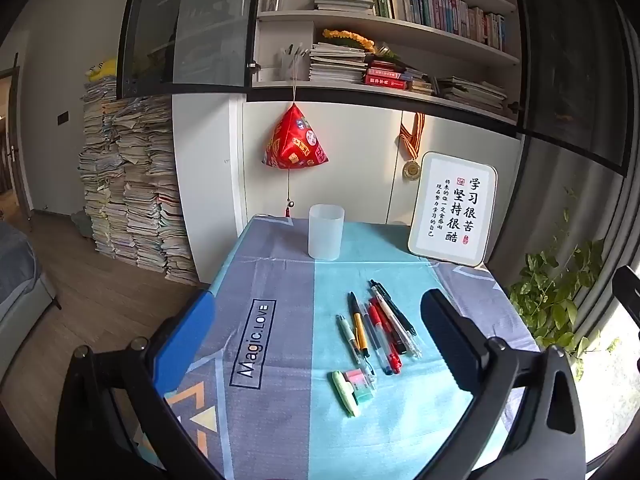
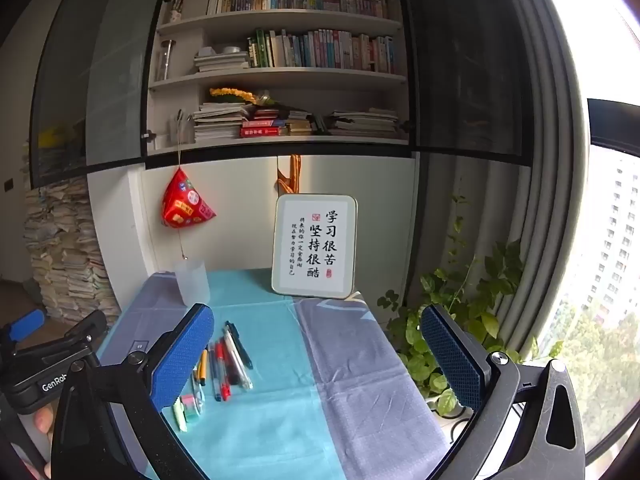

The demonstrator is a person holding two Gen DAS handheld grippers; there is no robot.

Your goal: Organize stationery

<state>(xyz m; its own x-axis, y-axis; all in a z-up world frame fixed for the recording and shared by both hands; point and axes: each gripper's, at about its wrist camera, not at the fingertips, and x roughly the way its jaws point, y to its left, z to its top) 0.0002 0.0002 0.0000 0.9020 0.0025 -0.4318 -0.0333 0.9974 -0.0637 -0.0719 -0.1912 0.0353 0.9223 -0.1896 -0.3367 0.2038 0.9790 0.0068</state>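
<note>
Both grippers' fingers (image 1: pixel 452 332) are spread, empty; lower centre, crowded pens (image 1: pixel 380 324) could be scattered, the cup (image 1: pixel 326 232) toppled.

Desk (image 1: pixel 460 412) has a cloth (image 1: pixel 280 420) over it, teal and grey panels, "Magic.LOVE" printed on the grey. Frosted cup (image 1: pixel 326 232) upright near the far edge, on the grey/teal seam. Framed sign (image 1: pixel 454 208) stands at the far right corner, leaning back. Pens (image 1: pixel 380 328) lie in a loose row on the teal, touching or just beside each other. Highlighter (image 1: pixel 345 394) and eraser (image 1: pixel 360 384) just in front of them, touching.
</note>
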